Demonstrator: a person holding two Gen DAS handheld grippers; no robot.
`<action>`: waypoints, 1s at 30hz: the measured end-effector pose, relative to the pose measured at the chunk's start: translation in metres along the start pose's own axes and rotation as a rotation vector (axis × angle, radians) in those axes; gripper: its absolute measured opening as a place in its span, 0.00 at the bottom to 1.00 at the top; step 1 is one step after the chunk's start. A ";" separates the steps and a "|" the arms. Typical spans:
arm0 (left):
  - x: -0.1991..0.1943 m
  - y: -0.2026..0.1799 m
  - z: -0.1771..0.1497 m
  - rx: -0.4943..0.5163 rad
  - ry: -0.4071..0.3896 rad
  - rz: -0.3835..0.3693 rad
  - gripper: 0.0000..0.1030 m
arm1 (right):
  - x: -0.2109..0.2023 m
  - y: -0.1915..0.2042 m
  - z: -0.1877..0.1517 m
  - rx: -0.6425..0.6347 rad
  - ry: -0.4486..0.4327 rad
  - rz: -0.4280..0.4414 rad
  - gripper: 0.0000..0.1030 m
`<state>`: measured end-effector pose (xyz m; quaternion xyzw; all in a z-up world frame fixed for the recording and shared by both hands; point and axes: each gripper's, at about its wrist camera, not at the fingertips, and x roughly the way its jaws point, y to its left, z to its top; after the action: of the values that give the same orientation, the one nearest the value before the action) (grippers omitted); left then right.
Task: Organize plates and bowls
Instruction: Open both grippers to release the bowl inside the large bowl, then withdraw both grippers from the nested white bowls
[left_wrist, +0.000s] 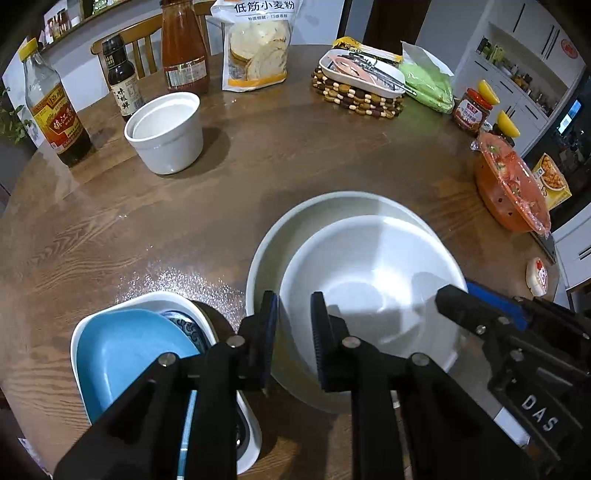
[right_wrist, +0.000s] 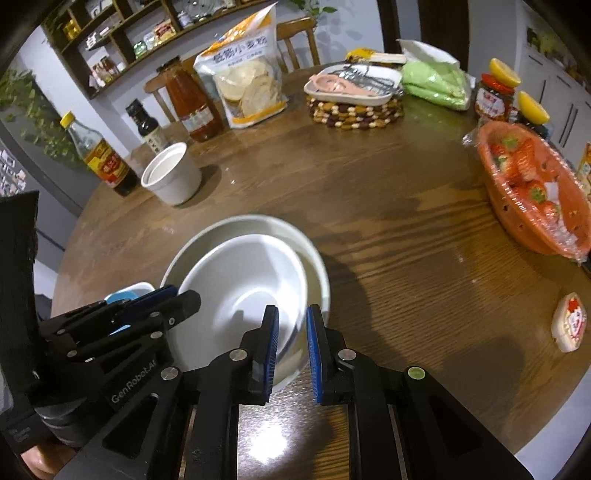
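Observation:
A white bowl (left_wrist: 369, 288) sits tilted inside a larger pale bowl (left_wrist: 295, 221) on the wooden table. My left gripper (left_wrist: 293, 295) straddles the white bowl's left rim, jaws slightly apart and not pressing on it. In the right wrist view, my right gripper (right_wrist: 293, 308) is shut on the near right rim of the white bowl (right_wrist: 240, 280). The larger bowl (right_wrist: 258, 223) shows behind it. Beside my left gripper, a white square dish (left_wrist: 177, 299) holds a blue plate (left_wrist: 125, 350) and a patterned dish (left_wrist: 184, 325). A deep white pot (left_wrist: 164, 133) stands at the far left.
Sauce bottles (left_wrist: 55, 110), a flour bag (left_wrist: 258, 44), a tray of utensils on a beaded trivet (left_wrist: 358, 92), a green packet (left_wrist: 428, 85), jars (left_wrist: 472, 110) and a wrapped orange basket of strawberries (right_wrist: 535, 195) ring the table's far and right edges. A small packet (right_wrist: 569, 321) lies at the right.

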<state>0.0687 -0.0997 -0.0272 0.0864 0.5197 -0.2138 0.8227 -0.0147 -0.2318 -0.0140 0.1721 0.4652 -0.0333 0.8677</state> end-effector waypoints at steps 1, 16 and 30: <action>-0.001 0.000 0.001 -0.005 -0.005 -0.007 0.25 | -0.002 -0.002 0.001 0.005 -0.006 0.003 0.14; -0.045 0.012 -0.006 -0.035 -0.101 0.001 0.67 | -0.027 -0.008 -0.003 0.057 -0.060 0.040 0.47; -0.067 0.037 -0.014 -0.113 -0.110 -0.033 0.81 | -0.043 0.001 -0.010 0.065 -0.084 0.068 0.51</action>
<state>0.0485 -0.0441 0.0231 0.0192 0.4861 -0.2021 0.8500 -0.0469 -0.2325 0.0166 0.2143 0.4209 -0.0263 0.8810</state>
